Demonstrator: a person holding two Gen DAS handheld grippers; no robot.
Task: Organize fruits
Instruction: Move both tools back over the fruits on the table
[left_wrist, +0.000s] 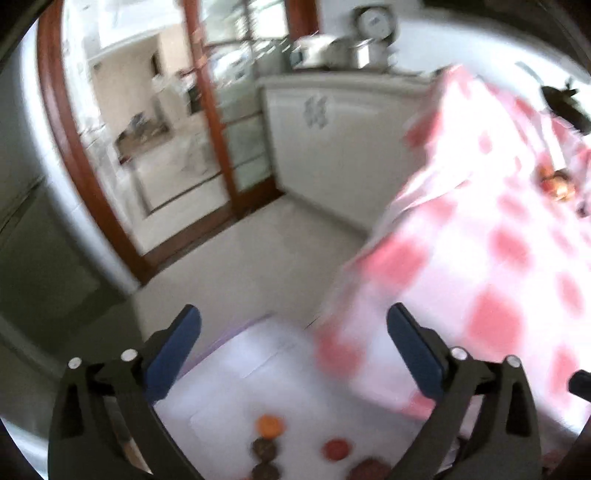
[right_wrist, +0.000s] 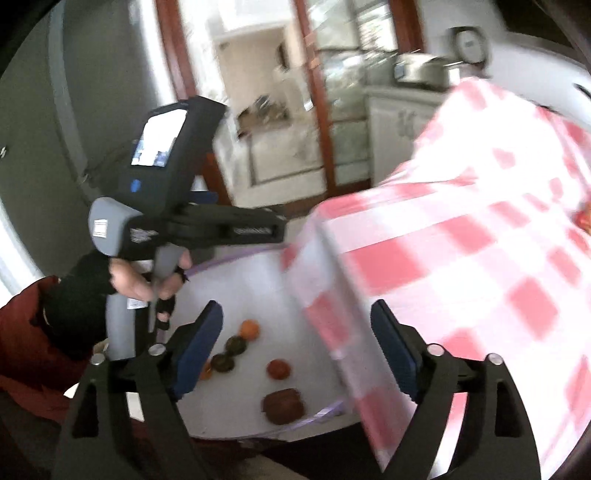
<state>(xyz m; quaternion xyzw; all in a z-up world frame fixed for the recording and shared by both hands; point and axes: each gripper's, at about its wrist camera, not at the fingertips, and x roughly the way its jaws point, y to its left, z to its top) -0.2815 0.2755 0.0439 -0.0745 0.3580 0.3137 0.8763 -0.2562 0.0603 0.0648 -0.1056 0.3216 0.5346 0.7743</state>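
Below both wide-open, empty claws, left (left_wrist: 293, 336) and right (right_wrist: 297, 332), fruits (right_wrist: 282, 406) lie on a white tray (right_wrist: 236, 280); more, blurred, perhaps sit on the checked worktop (left_wrist: 480, 229). Reach there steadily.

Both views are blurred, yet they show a pale tiled floor (left_wrist: 258, 251) running back to a reddish-brown wooden door frame with glass panels (left_wrist: 214, 122), through which a bright, cream-coloured further room (right_wrist: 255, 62) appears. Right of the door stands a low white cabinet (left_wrist: 332, 140) with shiny metal pots (left_wrist: 354, 51) on its top, against a white wall. A dull grey-green wall (left_wrist: 40, 258) fills the left side.
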